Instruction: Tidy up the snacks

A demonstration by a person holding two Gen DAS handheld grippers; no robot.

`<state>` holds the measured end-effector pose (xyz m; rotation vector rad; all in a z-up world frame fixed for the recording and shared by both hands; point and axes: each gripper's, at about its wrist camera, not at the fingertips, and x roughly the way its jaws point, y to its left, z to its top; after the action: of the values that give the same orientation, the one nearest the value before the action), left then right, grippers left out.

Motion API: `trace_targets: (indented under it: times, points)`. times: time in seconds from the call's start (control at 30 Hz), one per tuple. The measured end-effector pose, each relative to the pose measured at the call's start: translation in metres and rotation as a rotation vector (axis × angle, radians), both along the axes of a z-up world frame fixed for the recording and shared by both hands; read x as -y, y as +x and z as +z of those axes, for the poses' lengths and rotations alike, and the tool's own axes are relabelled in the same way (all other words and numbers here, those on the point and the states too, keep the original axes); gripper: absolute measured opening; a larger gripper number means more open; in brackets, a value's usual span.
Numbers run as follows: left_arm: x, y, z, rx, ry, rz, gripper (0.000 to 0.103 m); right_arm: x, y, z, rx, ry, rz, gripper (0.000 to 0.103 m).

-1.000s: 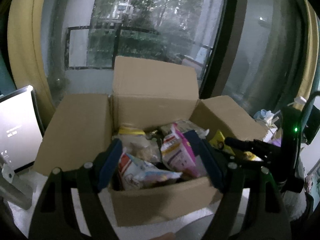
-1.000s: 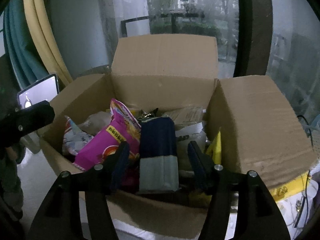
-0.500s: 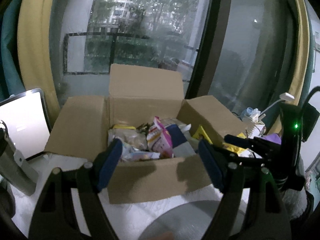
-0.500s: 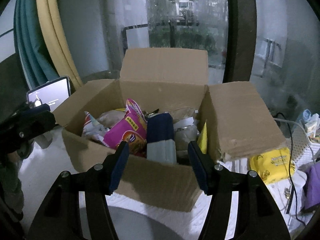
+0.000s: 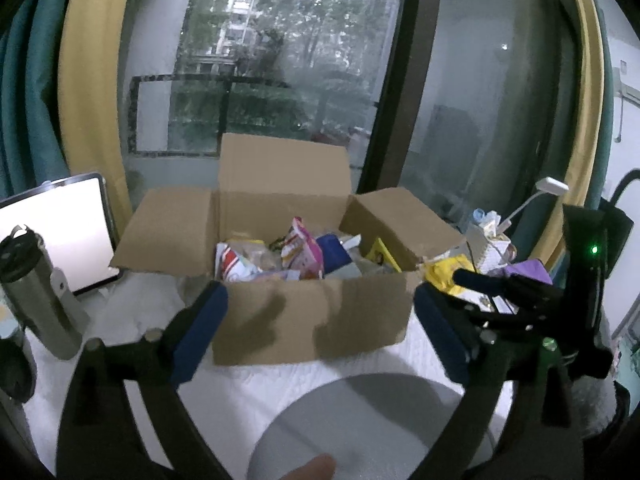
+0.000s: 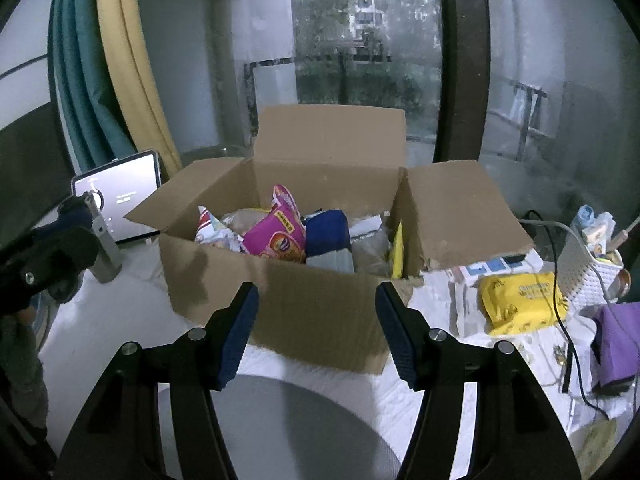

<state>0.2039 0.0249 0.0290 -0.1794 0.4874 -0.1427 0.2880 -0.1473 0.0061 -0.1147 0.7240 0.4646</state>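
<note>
Open cardboard box [image 5: 308, 316] on a white-covered table [image 5: 248, 392], with both grippers held on its near side, clear of the box. All four flaps are folded outward, presumably so that the contents can be reached from above. The snacks stand upright and close together inside: a pink snack bag [image 6: 278, 236] near the middle, a white-and-red packet [image 5: 234, 262] to its left, a dark blue pack [image 6: 328, 234] to its right, and a yellow packet [image 6: 397, 250] wedged against the right wall. Packing on edge keeps each label readable and saves floor area.

The left gripper [image 5: 320, 320] is opening its jaws, with nothing between the blue pads. The right gripper [image 6: 316, 330] holds its jaws apart and is likewise empty. Both point toward the box front, which suggests that the loading step is finished or paused.

A yellow pouch [image 6: 520, 300] lies on the table right of the box, beside a white basket [image 6: 580, 276]; it may be a snack left to store. A steel bottle [image 5: 38, 292] and a tablet [image 5: 68, 228] stand at far left.
</note>
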Motion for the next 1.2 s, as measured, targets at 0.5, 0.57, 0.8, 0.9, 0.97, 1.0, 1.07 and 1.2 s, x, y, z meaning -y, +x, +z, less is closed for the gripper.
trace_targets:
  times: [0.5,0.57,0.8,0.9,0.97,1.0,1.07,1.2]
  points:
    - [0.024,-0.076,-0.004,0.011,0.067,0.053,0.097,0.021,-0.073,0.011,0.034,0.013,-0.006,0.064]
    - [0.028,-0.087,-0.005,-0.007,0.068,0.060,0.097,0.023,-0.083,0.013,0.039,0.015,-0.008,0.064]
    - [0.045,-0.132,0.000,0.091,0.141,0.097,0.097,0.030,-0.115,0.021,0.059,0.018,-0.022,0.064]
    - [0.052,-0.147,0.001,0.117,0.162,0.105,0.097,0.033,-0.130,0.024,0.063,0.022,-0.030,0.064]
    - [0.054,-0.155,0.003,0.126,0.164,0.107,0.097,0.035,-0.140,0.027,0.073,0.026,-0.035,0.068]
    - [0.054,-0.157,0.004,0.131,0.165,0.108,0.097,0.036,-0.145,0.029,0.081,0.027,-0.035,0.072]
    - [0.056,-0.164,0.007,0.153,0.181,0.112,0.097,0.039,-0.155,0.034,0.096,0.028,-0.043,0.074]
    - [0.060,-0.175,0.015,0.174,0.199,0.115,0.097,0.044,-0.176,0.046,0.133,0.031,-0.047,0.077]
